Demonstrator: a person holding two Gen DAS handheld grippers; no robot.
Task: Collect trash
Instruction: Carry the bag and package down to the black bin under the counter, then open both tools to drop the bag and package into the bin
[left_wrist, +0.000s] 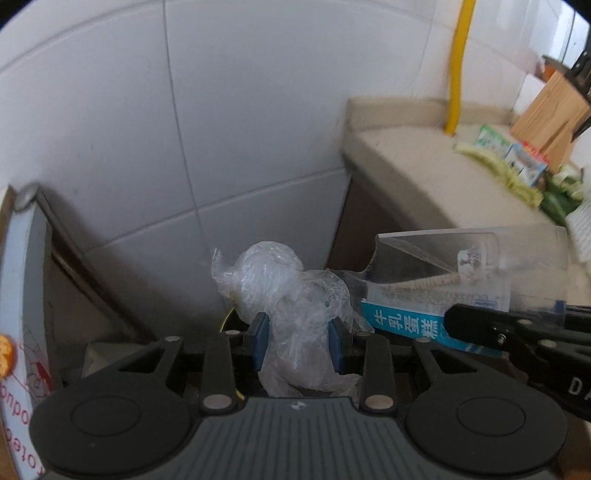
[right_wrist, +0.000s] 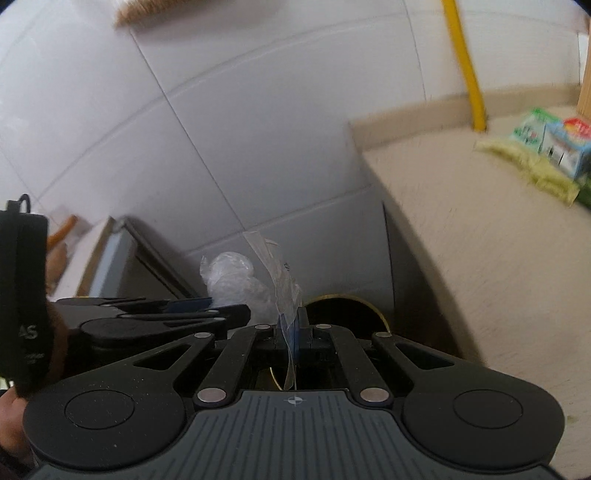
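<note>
Holding two bits of trash at once here, both hanging in the air off the end of the counter (right_wrist: 480, 258), in front of the white tiled wall.

Left tongs (left_wrist: 299, 341) are clamped on a crumpled wad of clear plastic wrap (left_wrist: 291, 291), blue pads pressing in on either side. That stuff looks like it weighs nothing and squishes down easily, so I'd guess a grab through the thick middle of the wad is the safe bet; pinch a loose flap and it'll probably slide or unravel.

Right tongs (right_wrist: 293, 334) are fully clenched on a flat clear wrapper with a blue printed strip (left_wrist: 436, 295), pinched at its blue end, so it sticks up edge-on in the right wrist view. Thin, slick film that seems a bit springy, so it needs a hard pinch, and it'll likely flap about.

Below the right tongs there's a dark round opening with a brass-coloured rim (right_wrist: 343, 314), maybe a bin, can't say for sure.

More wrappers and greenish scraps (right_wrist: 532, 170) are lying on the counter near the yellow pipe (right_wrist: 469, 81).
</note>
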